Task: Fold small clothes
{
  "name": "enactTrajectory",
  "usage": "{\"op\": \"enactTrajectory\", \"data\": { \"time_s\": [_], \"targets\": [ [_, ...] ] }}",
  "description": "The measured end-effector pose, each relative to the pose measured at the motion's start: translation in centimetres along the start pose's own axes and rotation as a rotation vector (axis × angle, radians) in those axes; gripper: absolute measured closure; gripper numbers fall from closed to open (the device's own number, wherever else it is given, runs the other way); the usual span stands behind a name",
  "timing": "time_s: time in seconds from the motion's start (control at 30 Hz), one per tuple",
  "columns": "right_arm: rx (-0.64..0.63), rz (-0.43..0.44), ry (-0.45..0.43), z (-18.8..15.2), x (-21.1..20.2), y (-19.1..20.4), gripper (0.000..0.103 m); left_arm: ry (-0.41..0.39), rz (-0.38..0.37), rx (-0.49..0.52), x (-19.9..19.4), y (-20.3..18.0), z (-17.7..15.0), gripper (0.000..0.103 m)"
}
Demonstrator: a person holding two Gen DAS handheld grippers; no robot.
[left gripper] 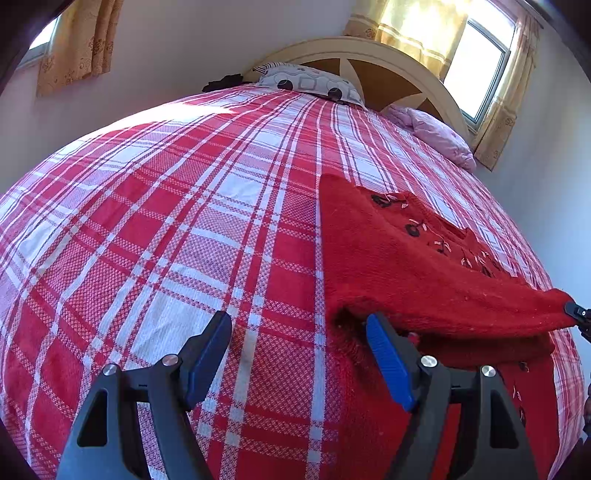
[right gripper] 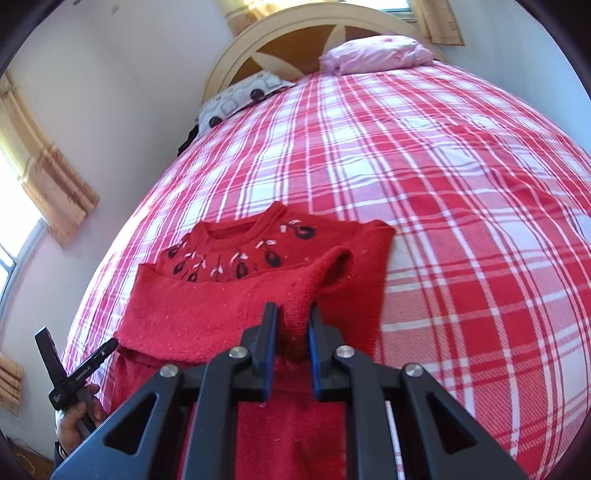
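While the red sweater [right gripper: 236,306] lies near the foot of the bed [right gripper: 443,184], on the red and white checked bedspread [left gripper: 166,221], its lower part has been turned up over the chest, so the hem edge runs just below the row of dark embroidered flowers [right gripper: 221,264] under the neckline. The right gripper [right gripper: 291,332] is clamped on a raised bunch of the knit at that folded edge, blue pads pressed against the wool from both sides. The left gripper [left gripper: 299,332] stands with its fingers wide apart, gripping nothing; one blue-padded finger [left gripper: 388,362] sits right at the corner of the folded edge, the other over bare bedspread. At the head of the bed a grey patterned pillow [left gripper: 310,83] and a pink pillow [right gripper: 376,53] rest against the curved headboard [left gripper: 388,70]. Yellow curtains [left gripper: 417,29] hang by the window.
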State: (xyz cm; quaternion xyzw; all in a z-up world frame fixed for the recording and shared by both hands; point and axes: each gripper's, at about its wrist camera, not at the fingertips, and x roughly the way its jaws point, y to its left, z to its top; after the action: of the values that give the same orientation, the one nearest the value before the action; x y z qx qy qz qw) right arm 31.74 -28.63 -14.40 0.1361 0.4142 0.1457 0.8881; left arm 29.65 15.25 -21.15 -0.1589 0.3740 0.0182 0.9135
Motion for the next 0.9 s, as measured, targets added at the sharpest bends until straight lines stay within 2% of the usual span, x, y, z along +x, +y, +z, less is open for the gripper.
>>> {"op": "enactTrajectory", "data": {
  "time_s": [0.2, 0.27, 0.37, 0.4, 0.47, 0.5, 0.6, 0.7, 0.83, 0.9],
  "targets": [
    [0.046, -0.048, 0.047, -0.9, 1.7, -2.7, 0.085, -0.003, 0.006, -0.001, -0.2, 0.0, -0.1, 0.027],
    [0.043, -0.059, 0.079, -1.6, 2.8, -3.2, 0.085, -0.040, 0.013, -0.002, -1.1, -0.1, 0.1, 0.027],
    [0.027, -0.062, 0.082, -2.3, 3.2, -3.4, 0.080, -0.102, 0.025, 0.023, -2.5, -0.7, 0.9, 0.027],
    [0.030, -0.058, 0.082, -2.3, 3.2, -3.5, 0.077, -0.116, 0.018, 0.032, -2.7, -1.1, 1.4, 0.027],
    [0.044, -0.073, 0.081, -2.3, 2.9, -3.6, 0.050, -0.119, 0.009, 0.056, -2.8, -2.1, 2.6, 0.027],
    [0.045, -0.085, 0.076, -2.2, 2.6, -3.6, 0.046, -0.121, 0.004, 0.068, -2.7, -2.6, 3.0, 0.027],
    [0.007, -0.141, 0.018, -1.8, 1.2, -2.4, 0.044, -0.093, -0.032, 0.136, -1.7, -4.9, 3.9, 0.027],
    [-0.085, -0.130, -0.024, -1.4, 0.3, 0.5, 0.044, -0.046, -0.042, 0.225, -0.5, -6.9, 3.4, 0.027],
    [-0.171, -0.043, 0.019, -1.6, 1.4, 3.7, 0.036, 0.010, -0.017, 0.284, 0.3, -7.3, 1.4, 0.027],
    [-0.210, -0.040, 0.037, -2.0, 2.4, 4.6, 0.035, 0.042, 0.060, 0.315, 1.2, -6.9, 0.6, 0.027]
  ]
}}
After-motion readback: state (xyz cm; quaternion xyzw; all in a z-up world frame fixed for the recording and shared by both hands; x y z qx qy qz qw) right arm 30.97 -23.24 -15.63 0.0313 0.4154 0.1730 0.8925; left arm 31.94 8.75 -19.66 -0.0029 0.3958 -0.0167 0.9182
